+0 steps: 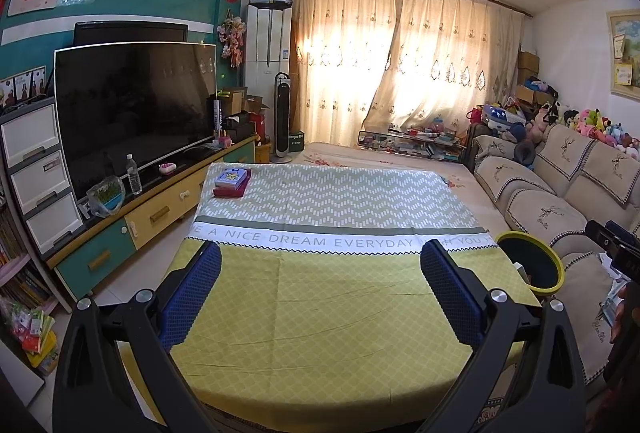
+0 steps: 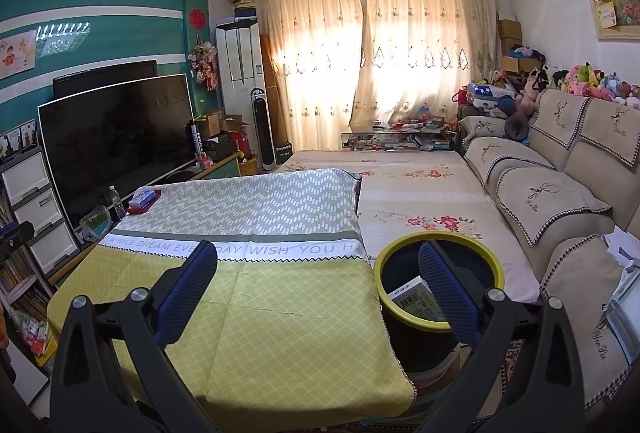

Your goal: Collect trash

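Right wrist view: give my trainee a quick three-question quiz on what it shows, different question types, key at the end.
1. True or false: the bin stands on the table.
2. What lies inside the bin? A) a bottle B) a carton C) nothing
3. Fill in: the right gripper has its jaws ____, with nothing between them.

Key: 1. False, it stands on the floor beside the table, toward the sofa. 2. B, a carton with a barcode label. 3. Open.
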`<state>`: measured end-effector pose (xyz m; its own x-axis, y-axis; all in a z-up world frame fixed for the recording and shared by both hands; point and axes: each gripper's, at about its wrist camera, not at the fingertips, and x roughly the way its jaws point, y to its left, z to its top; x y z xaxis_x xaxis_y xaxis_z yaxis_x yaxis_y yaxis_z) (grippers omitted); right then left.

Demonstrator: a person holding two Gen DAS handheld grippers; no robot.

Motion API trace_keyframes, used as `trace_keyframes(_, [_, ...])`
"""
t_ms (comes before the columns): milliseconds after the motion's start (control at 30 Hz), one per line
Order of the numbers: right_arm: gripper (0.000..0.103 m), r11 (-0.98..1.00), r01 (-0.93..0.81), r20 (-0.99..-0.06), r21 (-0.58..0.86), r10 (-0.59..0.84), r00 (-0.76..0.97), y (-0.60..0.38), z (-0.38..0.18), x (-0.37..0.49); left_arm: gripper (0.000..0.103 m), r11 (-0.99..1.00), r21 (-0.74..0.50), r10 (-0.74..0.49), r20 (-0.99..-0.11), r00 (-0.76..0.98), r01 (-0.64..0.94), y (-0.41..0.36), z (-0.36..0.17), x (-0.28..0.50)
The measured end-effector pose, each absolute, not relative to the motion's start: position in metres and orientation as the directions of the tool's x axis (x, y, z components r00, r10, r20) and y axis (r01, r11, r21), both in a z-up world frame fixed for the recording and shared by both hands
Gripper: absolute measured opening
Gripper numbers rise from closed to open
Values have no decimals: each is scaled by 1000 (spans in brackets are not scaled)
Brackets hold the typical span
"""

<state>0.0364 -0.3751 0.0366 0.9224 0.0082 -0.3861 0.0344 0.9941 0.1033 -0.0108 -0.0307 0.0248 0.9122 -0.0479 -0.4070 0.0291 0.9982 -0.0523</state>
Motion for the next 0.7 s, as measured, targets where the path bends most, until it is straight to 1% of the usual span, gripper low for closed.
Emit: trace_keyframes(700, [96, 993, 29, -387, 114, 18, 922, -374, 37, 37, 98, 998, -47, -47, -417, 908, 31, -31, 20, -8])
